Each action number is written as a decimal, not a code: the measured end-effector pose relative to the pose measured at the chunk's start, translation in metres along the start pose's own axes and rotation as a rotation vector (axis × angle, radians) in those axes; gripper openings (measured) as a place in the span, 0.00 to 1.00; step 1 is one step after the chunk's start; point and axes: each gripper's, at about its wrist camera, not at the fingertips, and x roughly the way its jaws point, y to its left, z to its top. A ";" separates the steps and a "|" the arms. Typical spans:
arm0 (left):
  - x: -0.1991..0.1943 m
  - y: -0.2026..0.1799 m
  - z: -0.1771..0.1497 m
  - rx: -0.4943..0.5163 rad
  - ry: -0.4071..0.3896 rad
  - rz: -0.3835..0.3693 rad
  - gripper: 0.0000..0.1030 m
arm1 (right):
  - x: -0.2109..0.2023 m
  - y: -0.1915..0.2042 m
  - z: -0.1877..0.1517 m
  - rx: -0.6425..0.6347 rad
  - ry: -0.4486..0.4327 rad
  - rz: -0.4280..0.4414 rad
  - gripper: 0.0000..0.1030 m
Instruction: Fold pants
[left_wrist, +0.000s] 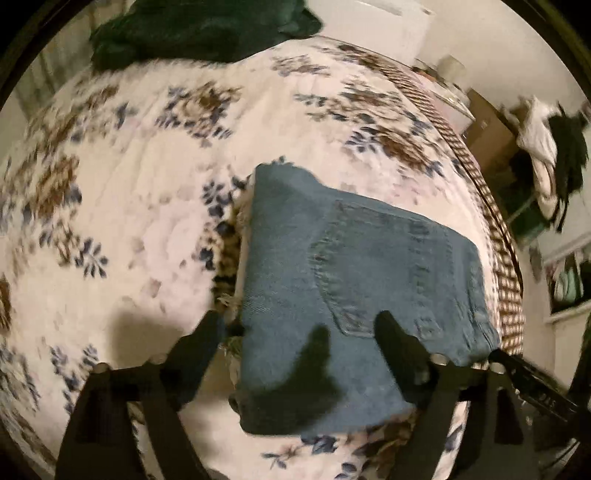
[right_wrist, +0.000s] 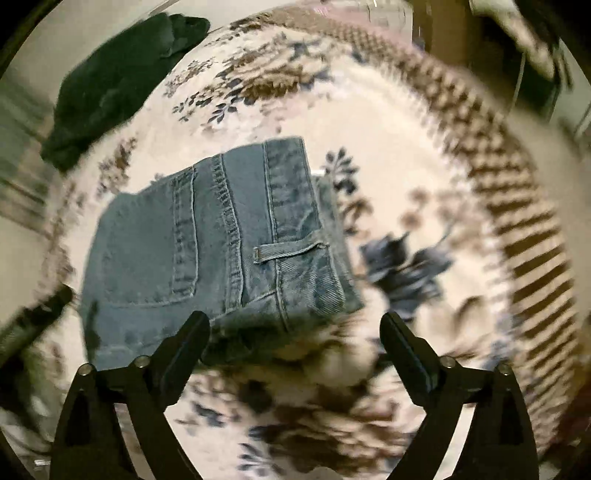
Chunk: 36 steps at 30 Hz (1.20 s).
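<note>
Below both cameras a white bedspread printed with blue and brown flowers is spread, and on it the folded blue denim pants are laid as a compact rectangular bundle with a back pocket facing up.

From the left wrist view, the left gripper is seen pointing steeply down with its two black fingers spread wide. Nothing is clamped between them: the near end of the denim bundle is framed by the gap, and the pads are not pressed on the cloth. A shadow of the tool is cast on the fabric. At the far left edge of the bed a dark green crumpled garment is heaped. Along the right side of the bedspread a brown-and-white checked border is visible (much of the frame is smeared by motion blur). Further right, a slim black part that seems to belong to the other tool pokes in at the bundle's corner.

From the right wrist view, the pants are seen left of centre, with waistband, belt loop and seams uppermost. The right gripper is held above the bundle's near right corner, its black fingers likewise parted widely and gripping nothing. The green garment lies at the upper left, and the checked border curves down the right.
</note>
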 end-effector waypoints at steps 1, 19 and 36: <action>-0.002 -0.003 0.000 0.016 0.006 0.009 0.87 | -0.008 0.001 -0.002 -0.016 -0.015 -0.022 0.99; -0.210 -0.076 -0.057 0.085 -0.192 0.156 0.87 | -0.255 0.040 -0.066 -0.114 -0.288 -0.087 1.00; -0.416 -0.131 -0.166 0.036 -0.416 0.196 0.87 | -0.529 0.017 -0.191 -0.247 -0.539 -0.037 1.00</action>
